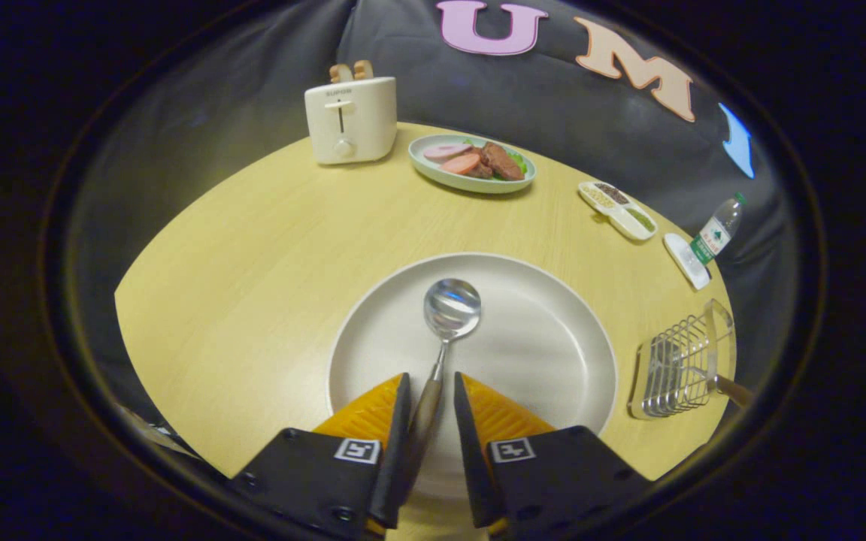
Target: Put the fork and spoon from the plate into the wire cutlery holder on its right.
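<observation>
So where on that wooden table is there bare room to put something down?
Widest bare stretch: pale wooden table between white toaster and large white plate. Crowded beyond: food dish, spice tray, wire cutlery holder. Gripper straddles the spoon.

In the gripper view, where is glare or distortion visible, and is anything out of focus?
Gripper view: the fisheye bends the round pale wooden table's edge strongly; the shiny metal spoon's bowl carries bright glare, its wooden handle lying between the gripper's fingers, whose left finger seems to touch it, a gap on the right; the large white round plate shows soft sheen; the wire cutlery holder looks stretched and slightly soft.
</observation>
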`<state>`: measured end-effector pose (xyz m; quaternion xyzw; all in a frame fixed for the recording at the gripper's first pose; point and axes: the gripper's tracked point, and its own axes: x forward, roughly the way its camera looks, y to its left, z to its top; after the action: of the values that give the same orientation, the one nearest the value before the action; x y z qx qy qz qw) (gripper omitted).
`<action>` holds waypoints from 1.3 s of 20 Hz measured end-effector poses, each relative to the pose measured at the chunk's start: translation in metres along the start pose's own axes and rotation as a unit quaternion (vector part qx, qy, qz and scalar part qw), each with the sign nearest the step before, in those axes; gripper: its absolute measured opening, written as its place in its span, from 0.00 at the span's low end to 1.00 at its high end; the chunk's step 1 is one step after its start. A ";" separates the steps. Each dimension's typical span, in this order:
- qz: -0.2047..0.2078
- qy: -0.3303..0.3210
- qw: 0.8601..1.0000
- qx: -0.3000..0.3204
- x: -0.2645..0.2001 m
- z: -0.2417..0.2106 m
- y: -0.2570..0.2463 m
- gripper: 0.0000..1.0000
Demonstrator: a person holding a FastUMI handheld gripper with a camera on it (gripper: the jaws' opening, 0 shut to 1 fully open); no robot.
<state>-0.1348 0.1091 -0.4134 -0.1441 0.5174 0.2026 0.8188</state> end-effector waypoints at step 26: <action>-0.067 0.005 0.995 0.070 -0.104 0.037 -0.159 0.06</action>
<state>-0.0691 -0.0328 -0.2997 -0.1219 0.5232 0.1104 0.8362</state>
